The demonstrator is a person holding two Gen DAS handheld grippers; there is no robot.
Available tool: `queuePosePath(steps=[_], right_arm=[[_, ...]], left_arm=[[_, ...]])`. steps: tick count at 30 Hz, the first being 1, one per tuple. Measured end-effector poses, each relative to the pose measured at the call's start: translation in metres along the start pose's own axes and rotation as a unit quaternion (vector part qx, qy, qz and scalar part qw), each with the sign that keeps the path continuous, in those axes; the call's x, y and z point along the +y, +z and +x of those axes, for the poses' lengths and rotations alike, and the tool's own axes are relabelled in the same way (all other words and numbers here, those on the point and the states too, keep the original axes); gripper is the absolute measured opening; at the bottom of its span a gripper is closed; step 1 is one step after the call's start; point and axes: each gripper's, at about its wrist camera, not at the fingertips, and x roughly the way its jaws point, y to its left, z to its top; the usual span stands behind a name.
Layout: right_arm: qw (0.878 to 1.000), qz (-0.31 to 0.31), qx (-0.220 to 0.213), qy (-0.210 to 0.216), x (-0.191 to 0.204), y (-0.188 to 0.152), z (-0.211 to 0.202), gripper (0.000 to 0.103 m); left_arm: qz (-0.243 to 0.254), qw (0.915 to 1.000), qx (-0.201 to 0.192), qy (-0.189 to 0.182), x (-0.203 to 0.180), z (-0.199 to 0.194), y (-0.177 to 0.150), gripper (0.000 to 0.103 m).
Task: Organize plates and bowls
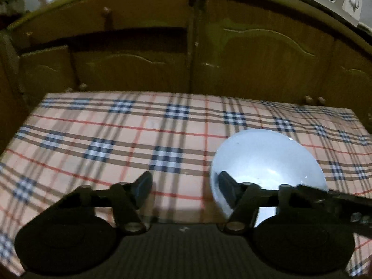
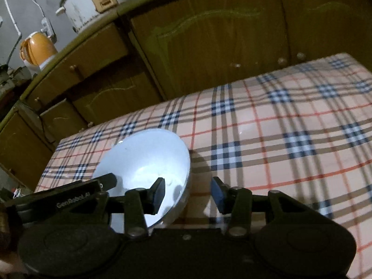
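So we've got one pale blue-white bowl (image 2: pixel 144 167), shiny inside, tilted up off the plaid tablecloth (image 2: pixel 290 121). Our right gripper (image 2: pixel 187 194) angles down at it, jaws straddling the near rim, though we can't tell if they pinch it. Our left gripper (image 1: pixel 183 189) sits just beside the bowl (image 1: pixel 267 160), jaws apart, empty.

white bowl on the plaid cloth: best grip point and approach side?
Grip the white bowl by its thin rim, one finger inside, one outside, probably from the near right side: the right gripper already straddles that edge, jaws open. The wall flares too wide to span.
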Motion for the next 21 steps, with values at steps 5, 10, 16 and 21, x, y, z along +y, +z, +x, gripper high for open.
queuePosePath(steps=[5,10,16,21], right_arm=[[0.999,0.016,0.021,0.029,0.000,-0.005,0.017,0.029],[1.000,0.005,0.022,0.020,0.003,-0.008,0.002,0.027],[1.000,-0.005,-0.005,0.022,0.008,-0.005,-0.041,0.027],[0.999,-0.013,-0.034,0.020,0.011,-0.007,-0.093,0.027]], left_arm=[[0.014,0.9989,0.003,-0.045,-0.012,0.001,-0.004,0.015],[0.013,0.9986,-0.002,-0.050,-0.017,-0.018,-0.008,0.012],[0.014,0.9981,-0.023,-0.055,-0.027,-0.069,-0.009,0.012],[0.029,0.9968,-0.050,-0.055,-0.047,-0.121,-0.012,0.012]])
